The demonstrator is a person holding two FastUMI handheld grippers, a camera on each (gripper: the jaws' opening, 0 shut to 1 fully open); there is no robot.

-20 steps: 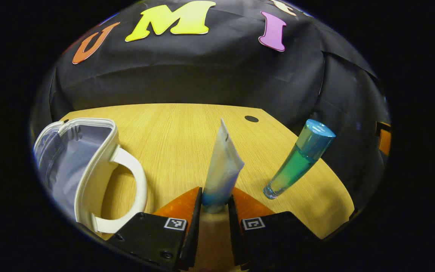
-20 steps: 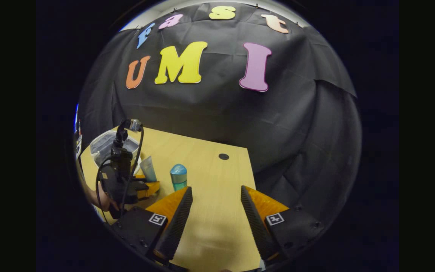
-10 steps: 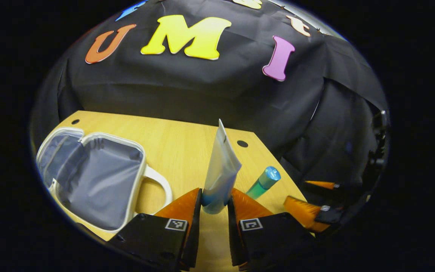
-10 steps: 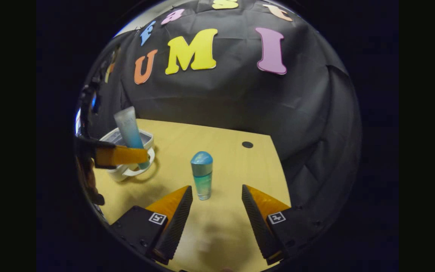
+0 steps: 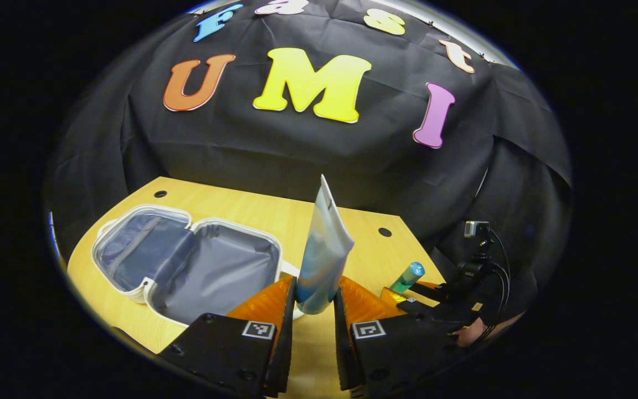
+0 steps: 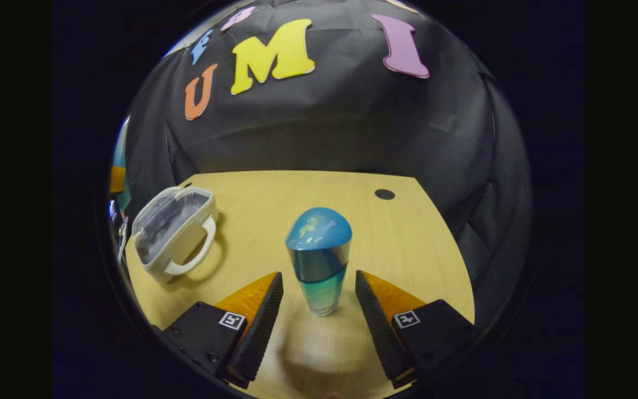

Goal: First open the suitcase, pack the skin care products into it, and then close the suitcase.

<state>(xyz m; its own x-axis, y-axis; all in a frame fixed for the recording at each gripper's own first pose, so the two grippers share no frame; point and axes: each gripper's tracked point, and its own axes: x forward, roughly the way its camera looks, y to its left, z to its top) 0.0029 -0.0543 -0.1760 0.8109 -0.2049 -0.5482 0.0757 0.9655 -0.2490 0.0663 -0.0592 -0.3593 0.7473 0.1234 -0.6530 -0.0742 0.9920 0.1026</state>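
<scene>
Left hand-held gripper (image 5: pixel 315 302): at the bottom centre of the left gripper view, both fingers pressed on the lower end of a white-and-blue squeeze tube (image 5: pixel 323 252), which stands upright between them with its flat crimped end uppermost.

Right hand-held gripper (image 6: pixel 319 293): at the bottom centre of the right gripper view, jaws spread apart, one finger on each side of the blue-capped bottle (image 6: pixel 319 259) and clear of it. It also shows at the lower right of the left gripper view, dark, with cables and a small camera on top, a bit of a hand (image 5: pixel 471 335) under it.

Bottle: stands upright on the tabletop (image 6: pixel 308 194), clear body with teal liquid, rounded blue cap. In the left gripper view it sits small at the lower right, just beside the right hand-held gripper's fingers.

Suitcase (image 5: pixel 186 266): small, white-edged, lying open on the tabletop at the lower left of the left gripper view, both halves showing a grey lining, nothing visible inside. In the right gripper view it is at the middle left, with its white handle (image 6: pixel 194 257) turned toward the bottle, well apart from it.

Tabletop: pale wood grain, with round dark holes (image 5: pixel 385 232) near its far edge.

Room: black cloth wall (image 6: pixel 352 127) hangs in folds behind the tabletop and wraps round the right side.
</scene>
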